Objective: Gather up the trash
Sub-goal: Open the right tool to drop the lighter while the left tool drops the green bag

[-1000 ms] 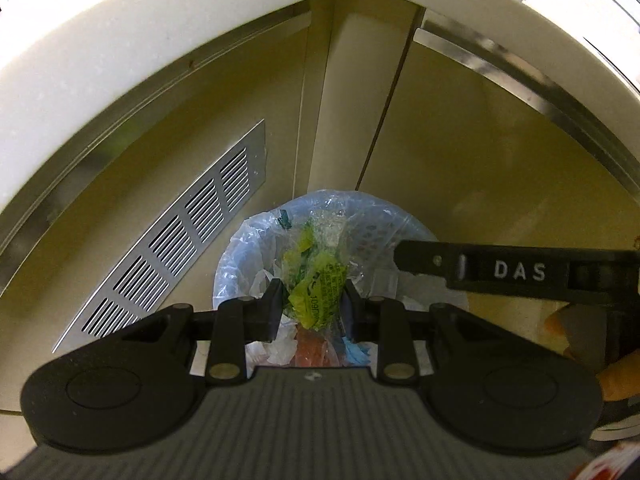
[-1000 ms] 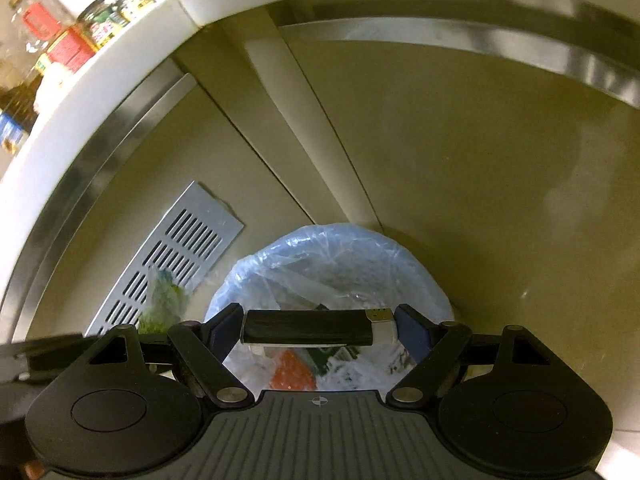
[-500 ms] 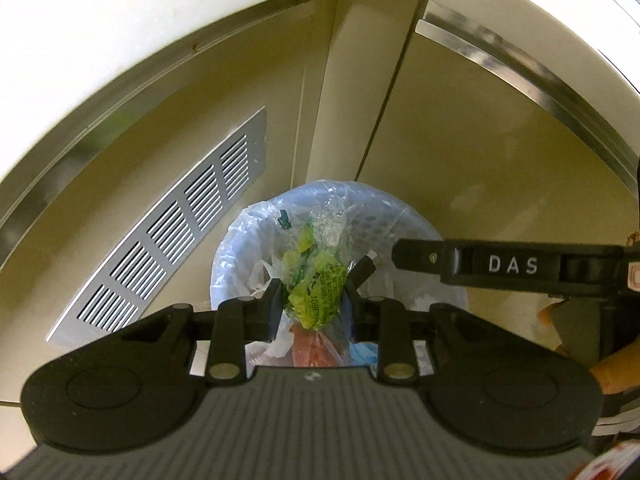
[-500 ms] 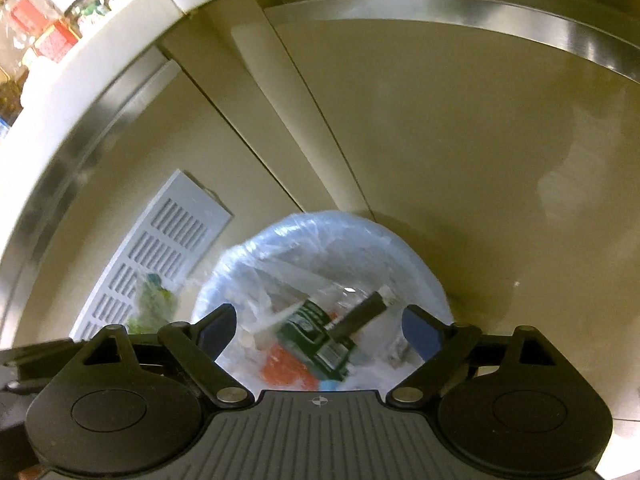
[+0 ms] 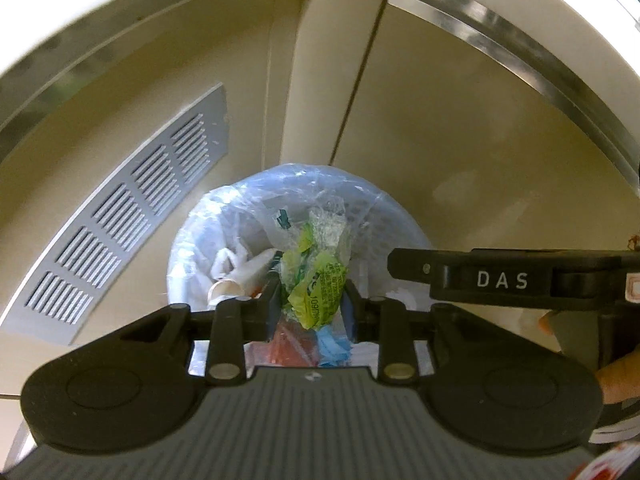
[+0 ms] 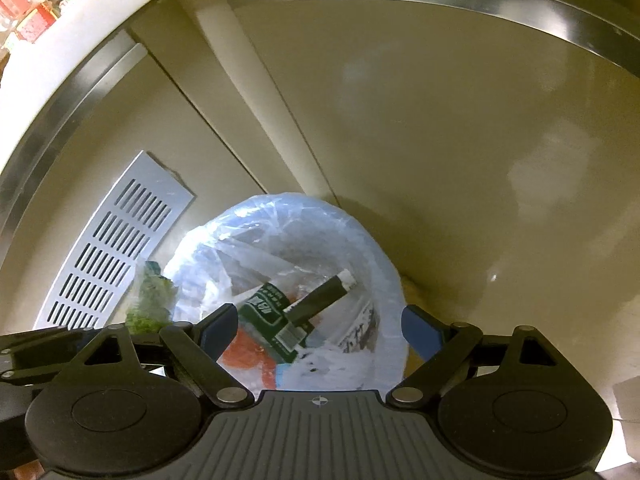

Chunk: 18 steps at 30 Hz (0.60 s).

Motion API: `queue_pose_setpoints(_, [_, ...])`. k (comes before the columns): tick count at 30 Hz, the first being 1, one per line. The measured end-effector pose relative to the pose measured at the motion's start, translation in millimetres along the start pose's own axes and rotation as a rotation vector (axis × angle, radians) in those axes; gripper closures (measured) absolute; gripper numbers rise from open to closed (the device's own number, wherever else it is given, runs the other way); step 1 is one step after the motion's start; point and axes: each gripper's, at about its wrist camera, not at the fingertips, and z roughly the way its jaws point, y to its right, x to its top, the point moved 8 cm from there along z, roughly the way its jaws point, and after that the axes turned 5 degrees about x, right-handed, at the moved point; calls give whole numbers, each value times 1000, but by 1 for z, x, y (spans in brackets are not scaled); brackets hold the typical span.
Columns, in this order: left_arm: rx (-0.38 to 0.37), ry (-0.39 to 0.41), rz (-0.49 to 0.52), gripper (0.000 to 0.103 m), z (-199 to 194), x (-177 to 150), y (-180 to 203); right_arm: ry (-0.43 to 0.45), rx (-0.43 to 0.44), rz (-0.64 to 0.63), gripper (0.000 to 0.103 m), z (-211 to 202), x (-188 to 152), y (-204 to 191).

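On the left, a gray vent (image 5: 132, 236) is sitting on the cupboard wall by the floor. Next to it, the trash bin (image 5: 200, 236) is standing in the corner with a clear bag (image 6: 280, 216) lining it. Inside it are lying white papers, something red, something blue, a dark green box (image 6: 270, 320) and a black stick (image 6: 320, 296) with a white tip.

The left claw (image 5: 310, 306) is squeezing narrow on a crinkly green and yellow wrapper (image 5: 316, 280). It is hanging right over the open bin. This looks like the step of dropping trash in. Next, this claw probably needs to let go so the wrapper falls in. The wrapper is light and crinkly, so it may stick to a pad or flutter to the side.

On the right, the right claw (image 6: 318, 322) is standing wide over the bin and holding nothing. The black stick is lying in the bin below it. Its drop looks done. It may go find more trash next.
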Motion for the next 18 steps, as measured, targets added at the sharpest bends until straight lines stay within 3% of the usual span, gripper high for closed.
queue_pose_setpoints(4, [-17,1,1,69,5,-1,7,1,-10,10,14,-4,0,8])
queue_pose_setpoints(7, [-5,2,-1,50,9,-2,10,-1,-10,6,14,-7,1,11])
queue_pose_setpoints(18, [58,-3,-58,52,-9,-19,11,-19,33,-49,14,-20,-1,10])
